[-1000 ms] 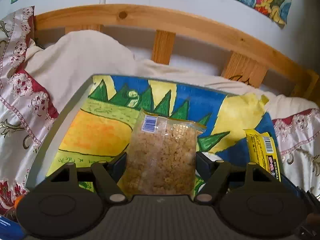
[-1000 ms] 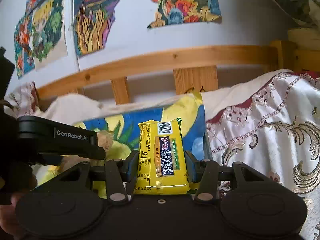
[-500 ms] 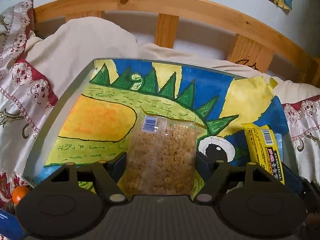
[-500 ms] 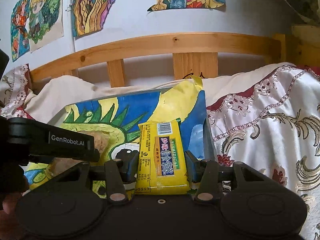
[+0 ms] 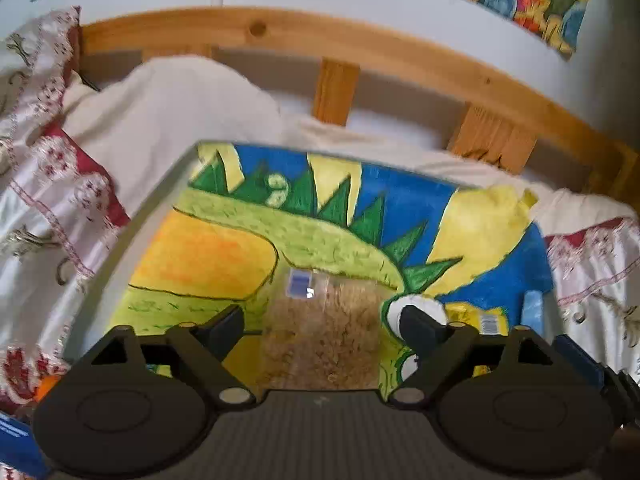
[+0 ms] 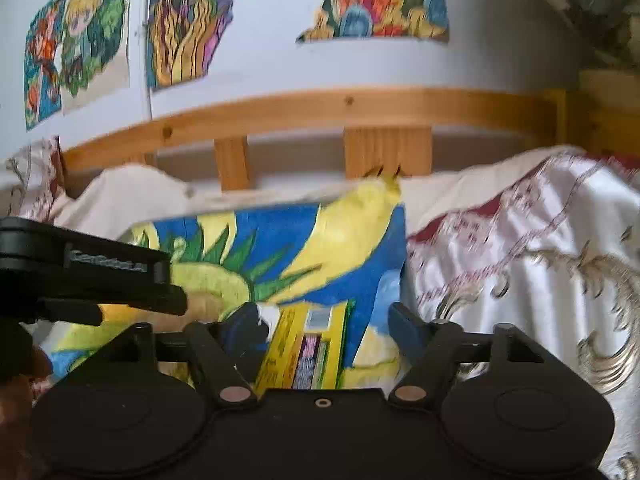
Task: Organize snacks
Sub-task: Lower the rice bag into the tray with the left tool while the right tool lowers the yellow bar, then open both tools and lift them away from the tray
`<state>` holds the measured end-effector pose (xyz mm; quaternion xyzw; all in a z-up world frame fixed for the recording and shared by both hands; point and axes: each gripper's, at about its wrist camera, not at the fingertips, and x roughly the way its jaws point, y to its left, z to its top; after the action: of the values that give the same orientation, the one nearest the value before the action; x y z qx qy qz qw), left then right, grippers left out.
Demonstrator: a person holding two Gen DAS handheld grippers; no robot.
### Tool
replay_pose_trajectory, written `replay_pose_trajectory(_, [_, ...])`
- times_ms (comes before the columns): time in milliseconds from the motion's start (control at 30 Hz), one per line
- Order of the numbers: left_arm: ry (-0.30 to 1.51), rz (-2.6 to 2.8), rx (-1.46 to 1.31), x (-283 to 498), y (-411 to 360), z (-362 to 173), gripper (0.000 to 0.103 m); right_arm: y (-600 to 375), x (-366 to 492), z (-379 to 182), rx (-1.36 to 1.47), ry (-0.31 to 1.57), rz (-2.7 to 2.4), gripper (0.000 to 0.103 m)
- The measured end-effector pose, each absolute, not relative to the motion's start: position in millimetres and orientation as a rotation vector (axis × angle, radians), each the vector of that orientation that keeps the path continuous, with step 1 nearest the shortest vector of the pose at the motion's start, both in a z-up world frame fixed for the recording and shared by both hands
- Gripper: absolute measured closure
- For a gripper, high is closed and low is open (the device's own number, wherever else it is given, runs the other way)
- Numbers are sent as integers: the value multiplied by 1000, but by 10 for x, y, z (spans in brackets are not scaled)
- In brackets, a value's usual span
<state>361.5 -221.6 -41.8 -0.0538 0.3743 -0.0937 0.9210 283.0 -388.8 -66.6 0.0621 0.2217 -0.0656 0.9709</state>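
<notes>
tray: big flat tray [image 5: 120,280] on the bed, floor covered by a painted dinosaur sheet [image 5: 328,240]; both snacks lie on it, so the release step looks about done.
bedding: cream blanket [image 5: 168,112] behind the tray, white-and-red patterned quilt [image 6: 520,264] tight along its right side; soft ground, so the tray may rock if leaned on.
headboard: wooden slatted headboard [image 5: 360,52] beyond the blanket, colourful drawings [image 6: 80,48] on the wall above; not in the way.
left gripper: left gripper [image 5: 320,322] jaws have just been opening and stand wide; the clear bag of puffed snack [image 5: 320,340] lies between them with a gap on each side, not pinched.
right gripper: right gripper [image 6: 324,324] jaws have just been opening too; the yellow snack packet [image 6: 308,344] lies between them near the tray's right edge, clear of both fingers.
doing it well: each hand should back straight out along its fingers, slightly up, so no fingertip drags a pack or rucks the sheet.
obstacle: the left tool's body crosses the right wrist view at left, so the two tools are close; one should withdraw before the other.
spacing: the packs lie near each other, apart, both long side away from the cameras; tidy enough.
small stuff: an orange object [image 5: 50,384] and a blue item [image 5: 16,440] at the tray's near left corner; too cropped to name.
</notes>
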Motion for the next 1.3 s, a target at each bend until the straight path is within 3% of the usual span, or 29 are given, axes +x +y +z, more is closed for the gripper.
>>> replay_pose_trajectory(100, [709,-179,-119,3469,-2126,-259,4,-3910,2711,-506,142,396,-132,17])
replay_pose_trajectory(233, [645,-195,-123,3247,-1989,-30,3,-3896,2494,-271,157,318,-126,1])
replay_pose_trajectory(700, [431,-176,-79,2180,-1479,613,1,-3572,1607,354,100,166,-167,1])
replay_pose_trajectory(1300, [401,-73,1,1084,-991,529,0,-3001,433,332,42,153,-119,1])
